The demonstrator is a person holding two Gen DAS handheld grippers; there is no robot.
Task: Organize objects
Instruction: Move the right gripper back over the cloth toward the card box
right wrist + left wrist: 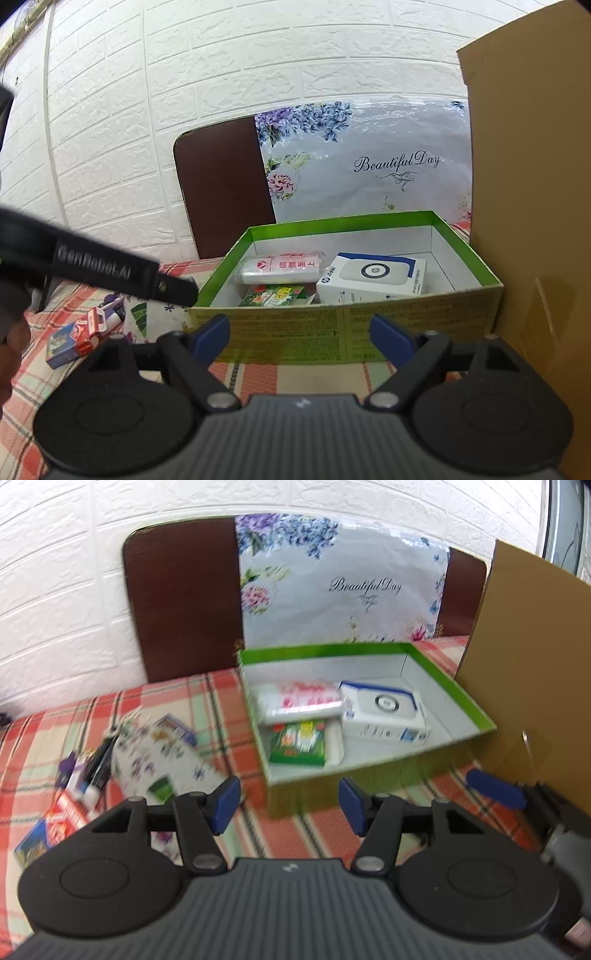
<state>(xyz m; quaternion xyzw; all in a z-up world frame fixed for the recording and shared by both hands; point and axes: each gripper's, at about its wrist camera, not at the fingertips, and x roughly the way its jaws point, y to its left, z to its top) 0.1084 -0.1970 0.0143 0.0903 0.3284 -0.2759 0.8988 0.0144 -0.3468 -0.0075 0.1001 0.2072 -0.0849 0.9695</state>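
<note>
Pens (94, 771), light, stiff and slippery, lie loose left of the green box (373, 775); we would pinch one mid-barrel, both left gripper (288, 805) and right gripper (299, 339) spread and empty.

The green-rimmed box (347, 332) is sitting open on the plaid cloth, holding a white pink-printed packet (282, 268), a green packet (273, 296) and a white-and-blue carton (373, 278). Pens (94, 771), a red-and-blue carton (51, 830) and a floral pouch (159, 757) are lying loose left of it.
</note>
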